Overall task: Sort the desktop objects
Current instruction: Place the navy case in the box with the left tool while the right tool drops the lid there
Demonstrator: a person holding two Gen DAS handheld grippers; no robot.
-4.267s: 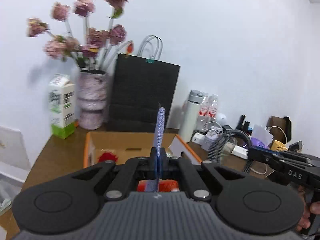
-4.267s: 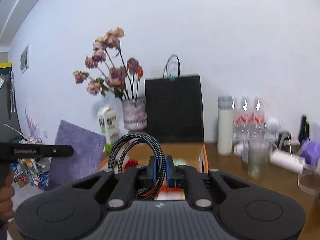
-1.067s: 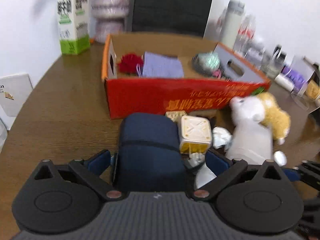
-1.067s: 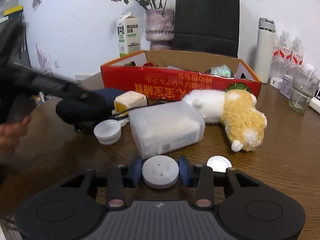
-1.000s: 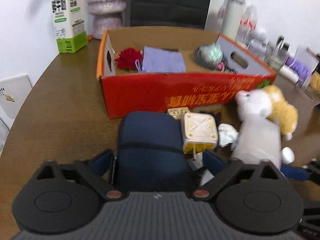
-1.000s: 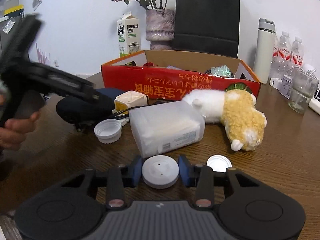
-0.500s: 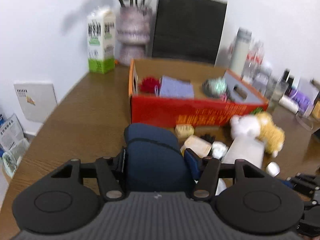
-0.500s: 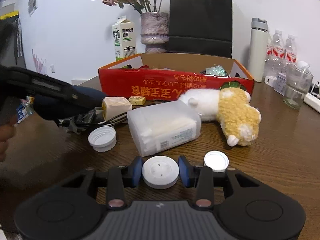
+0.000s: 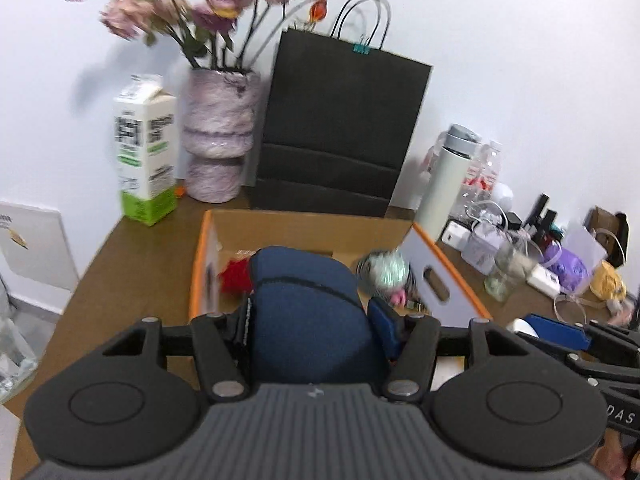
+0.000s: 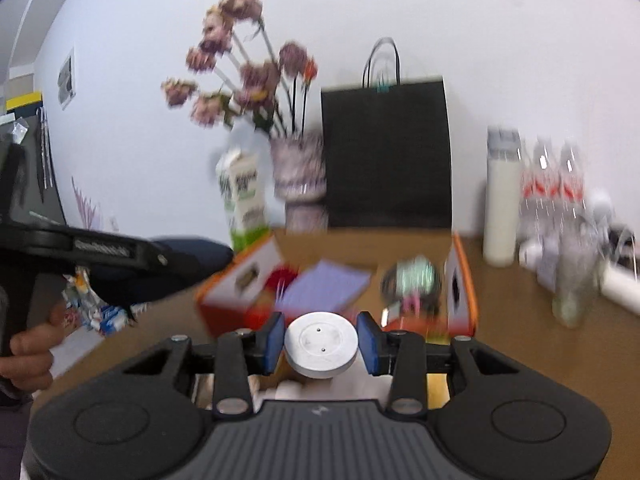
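While both loads are being carried above the desk [image 9: 132, 256] toward the open cardboard box [image 9: 448, 268], the left hand-held gripper [image 9: 310, 320] is being kept pinched on a dark blue pouch [image 9: 308, 312], and the right hand-held gripper [image 10: 320, 342] is being kept pinched on a white round cap [image 10: 322, 344], clamped by its rim. In the left wrist view the pouch is being seen at the centre, in front of the box, with a red tuft [image 9: 234, 274] showing at about 10 o'clock of it and a shiny cable bundle [image 9: 386, 272] at about 2 o'clock, both inside the box. In the right wrist view the cap is being held just short of the box's near wall, with a purple cloth [image 10: 326, 286] lying inside at 12 o'clock of it and the cable bundle at about 1 o'clock. Both views are being blurred by motion, so finer detail cannot be told. For the step in hand, which is judged to be the dropping of both items into the box, each load is best being brought fully past the near wall before the jaws are being spread, since a release too early would be leaving the item on the edge or the desk. The pouch, being bulky and soft, is probably best being lowered into the free area behind the red tuft, while the cap, being light and round, is better being released low so that rolling or bouncing is being avoided. The two tools are best being kept apart as they are being brought over the box.
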